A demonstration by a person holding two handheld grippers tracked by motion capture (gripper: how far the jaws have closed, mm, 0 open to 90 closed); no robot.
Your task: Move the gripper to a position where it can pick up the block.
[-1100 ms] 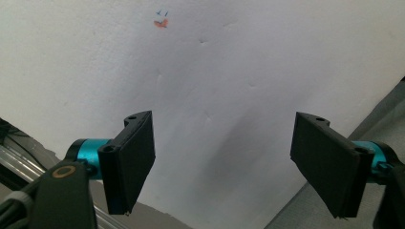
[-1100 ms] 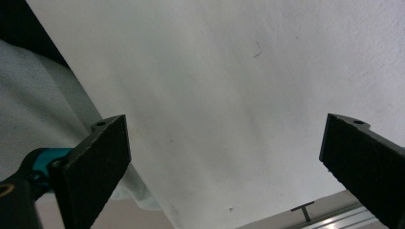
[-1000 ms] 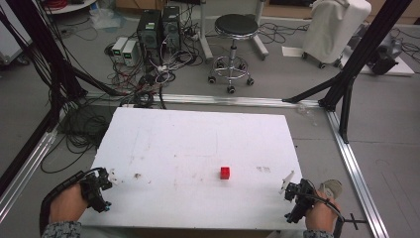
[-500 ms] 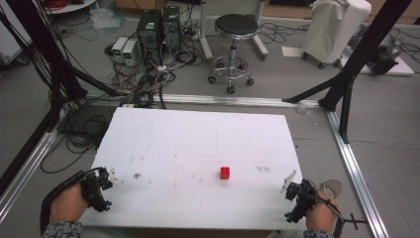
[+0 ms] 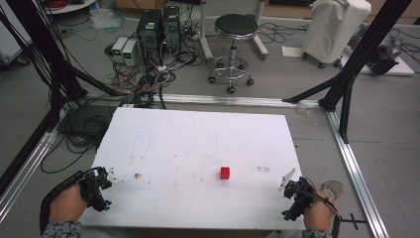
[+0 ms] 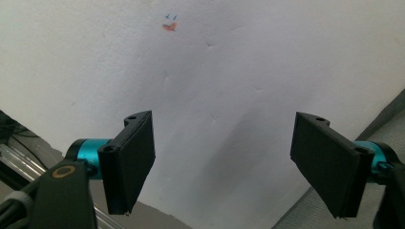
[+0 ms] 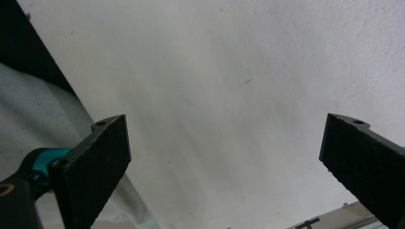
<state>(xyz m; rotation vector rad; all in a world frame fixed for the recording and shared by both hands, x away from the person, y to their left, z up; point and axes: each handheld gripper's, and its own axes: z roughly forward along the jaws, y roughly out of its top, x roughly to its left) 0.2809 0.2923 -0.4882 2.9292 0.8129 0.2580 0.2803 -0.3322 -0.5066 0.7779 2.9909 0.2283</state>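
White board (image 5: 198,148) flat on floor frame, surface scuffed, faint marks. Red cube (image 5: 225,172) on board, right of centre, toward near edge, alone, nothing touching it. Left gripper (image 5: 101,182) held in left hand (image 5: 64,204) at near-left corner of board, over the edge; jaws wide apart in left gripper view, nothing between them, bare white board beyond, small orange-blue mark (image 6: 169,24) farther up. Right gripper (image 5: 292,191) held in right hand (image 5: 319,214) at near-right corner, just off the board edge; jaws spread wide in right gripper view, empty, plain board between them. Cube well apart from both grippers, nearer the right one. Small dark smudge (image 5: 137,175) on board just right of left gripper. Cables trailing from each gripper back past the wrists. Behind board: black stool (image 5: 236,29) on castors, two computer towers (image 5: 159,25) with tangled cables (image 5: 148,74), white covered object (image 5: 337,27) at upper right, black frame struts (image 5: 361,54) on both sides.
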